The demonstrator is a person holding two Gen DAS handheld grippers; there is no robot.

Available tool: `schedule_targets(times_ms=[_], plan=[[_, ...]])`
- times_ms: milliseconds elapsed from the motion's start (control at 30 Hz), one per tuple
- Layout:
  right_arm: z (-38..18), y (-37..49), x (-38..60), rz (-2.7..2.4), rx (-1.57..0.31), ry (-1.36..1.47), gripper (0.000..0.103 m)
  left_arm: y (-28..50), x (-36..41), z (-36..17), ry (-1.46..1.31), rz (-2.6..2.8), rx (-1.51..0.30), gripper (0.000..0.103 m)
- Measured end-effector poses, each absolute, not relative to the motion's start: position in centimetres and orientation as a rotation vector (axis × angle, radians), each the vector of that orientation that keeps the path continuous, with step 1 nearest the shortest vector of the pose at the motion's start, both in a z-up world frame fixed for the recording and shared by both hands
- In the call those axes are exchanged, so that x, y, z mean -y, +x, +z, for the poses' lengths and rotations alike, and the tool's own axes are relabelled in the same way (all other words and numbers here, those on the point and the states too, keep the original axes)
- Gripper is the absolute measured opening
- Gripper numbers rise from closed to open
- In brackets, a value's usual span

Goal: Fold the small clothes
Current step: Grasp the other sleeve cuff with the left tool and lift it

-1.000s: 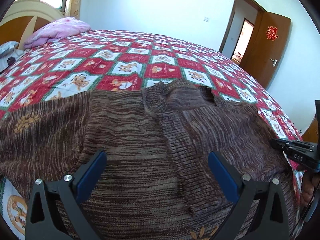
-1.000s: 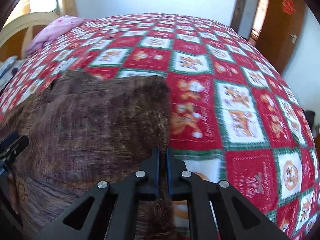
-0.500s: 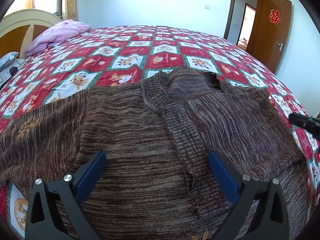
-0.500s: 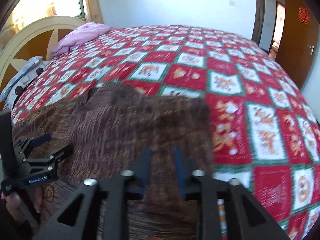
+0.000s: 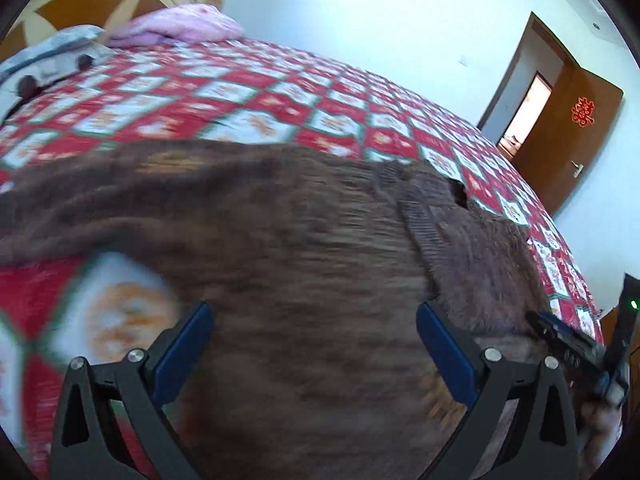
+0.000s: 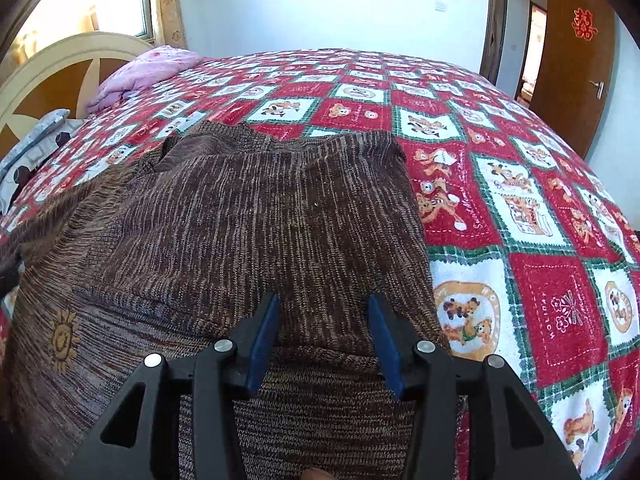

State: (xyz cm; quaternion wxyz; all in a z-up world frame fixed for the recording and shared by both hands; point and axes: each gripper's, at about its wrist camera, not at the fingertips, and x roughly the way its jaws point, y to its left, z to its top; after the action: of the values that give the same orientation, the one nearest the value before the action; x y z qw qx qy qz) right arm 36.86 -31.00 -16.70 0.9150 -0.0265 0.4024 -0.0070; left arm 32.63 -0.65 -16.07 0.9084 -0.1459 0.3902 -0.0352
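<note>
A brown knitted sweater (image 6: pixel 248 220) lies spread on the bed, its right side folded over the body, with a small sun motif (image 6: pixel 62 338) near the hem. It also fills the left wrist view (image 5: pixel 304 248), blurred. My left gripper (image 5: pixel 312 336) is open wide and empty above the sweater's left part. My right gripper (image 6: pixel 324 320) is open and empty, low over the folded right side. The right gripper also shows at the right edge of the left wrist view (image 5: pixel 568 340).
The bed has a red, white and green patchwork quilt (image 6: pixel 540 220). A pink folded blanket (image 6: pixel 148 70) and a cream headboard (image 6: pixel 52 76) are at the far left. A brown door (image 6: pixel 576 60) stands open at the far right.
My right gripper has opened and let the sweater's folded side lie on the body. My left gripper has swung left, towards the left sleeve, still open.
</note>
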Motion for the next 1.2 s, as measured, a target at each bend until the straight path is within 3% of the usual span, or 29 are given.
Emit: schedule_targets(times_ms=[300, 500, 633, 833, 1000, 1033, 1067, 1100, 1133, 1200], plan=[[-16.6, 36.0, 31.7, 0.013, -0.806, 0.002, 0.052, 27.8, -11.3, -12.9, -0.215, 0.23, -0.676, 0.103], [-16.6, 35.9, 31.5, 0.011, -0.801, -0.008, 0.055, 27.1, -19.4, -13.3, -0.406, 0.35, -0.647, 0.102], [-16.6, 35.8, 31.5, 0.011, -0.8, -0.009, 0.056, 28.1, -21.3, -14.9, -0.561, 0.307, -0.691, 0.085], [-16.6, 35.8, 31.5, 0.012, -0.799, -0.008, 0.057, 28.8, -22.4, -17.3, -0.815, 0.233, -0.697, 0.084], [-16.6, 35.8, 31.5, 0.011, -0.799, -0.008, 0.058, 30.1, -22.6, -17.5, -0.849, 0.216, -0.677, 0.082], [-16.6, 35.8, 31.5, 0.011, -0.799, -0.009, 0.058, 30.4, -22.7, -17.5, -0.848, 0.213, -0.675, 0.072], [-16.6, 35.8, 31.5, 0.011, -0.798, -0.008, 0.058, 30.9, -22.8, -17.6, -0.838, 0.21, -0.685, 0.049], [-16.6, 35.8, 31.5, 0.011, -0.798, -0.008, 0.058, 31.4, -22.8, -17.8, -0.838, 0.197, -0.702, 0.035], [-16.6, 35.8, 31.4, 0.011, -0.798, -0.009, 0.058, 31.4, -23.1, -18.0, -0.847, 0.178, -0.722, 0.007], [-16.6, 35.8, 31.5, 0.011, -0.798, -0.009, 0.058, 31.8, -23.4, -18.3, -0.867, 0.149, -0.746, 0.01]])
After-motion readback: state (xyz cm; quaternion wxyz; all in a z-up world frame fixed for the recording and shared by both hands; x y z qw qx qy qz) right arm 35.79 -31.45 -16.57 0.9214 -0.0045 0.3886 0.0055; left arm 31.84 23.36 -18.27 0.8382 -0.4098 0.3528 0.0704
